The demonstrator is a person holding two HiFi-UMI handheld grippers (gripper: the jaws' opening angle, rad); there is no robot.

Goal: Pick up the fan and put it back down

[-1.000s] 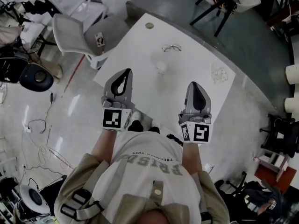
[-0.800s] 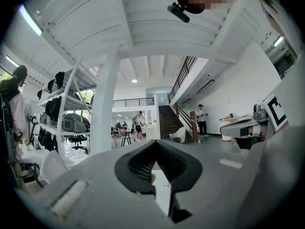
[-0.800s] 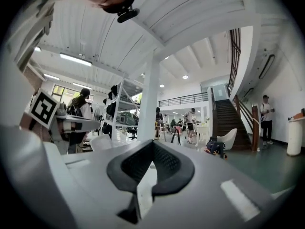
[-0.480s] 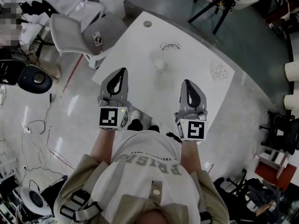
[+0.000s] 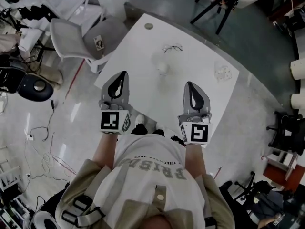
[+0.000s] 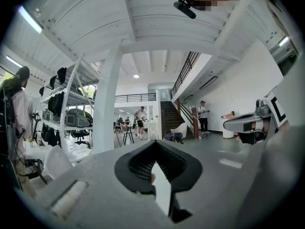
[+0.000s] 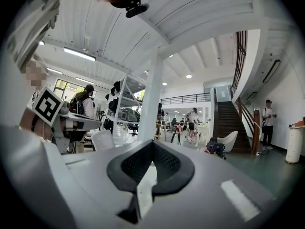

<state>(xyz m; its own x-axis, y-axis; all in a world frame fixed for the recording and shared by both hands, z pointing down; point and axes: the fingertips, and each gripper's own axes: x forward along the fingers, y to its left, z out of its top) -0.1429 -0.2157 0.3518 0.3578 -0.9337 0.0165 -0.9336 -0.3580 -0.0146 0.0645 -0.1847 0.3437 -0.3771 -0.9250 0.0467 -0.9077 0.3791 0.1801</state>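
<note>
The white bench carried the small white fan near its middle. The left hand-held gripper and right hand-held gripper hung either side of the fan, well apart from it, jaws together and empty. Eyeglasses lay just beyond the fan.

**A:** What fills the upper middle of the head view?
**B:** A white rectangular table. A grey moulded plastic chair stands at its left, on glossy pale floor.
**A:** And the gripper views?
**B:** A white square pillar, a metal shelving rack at left, a dark staircase at centre, and a long strip light under the ribbed white ceiling.
</note>
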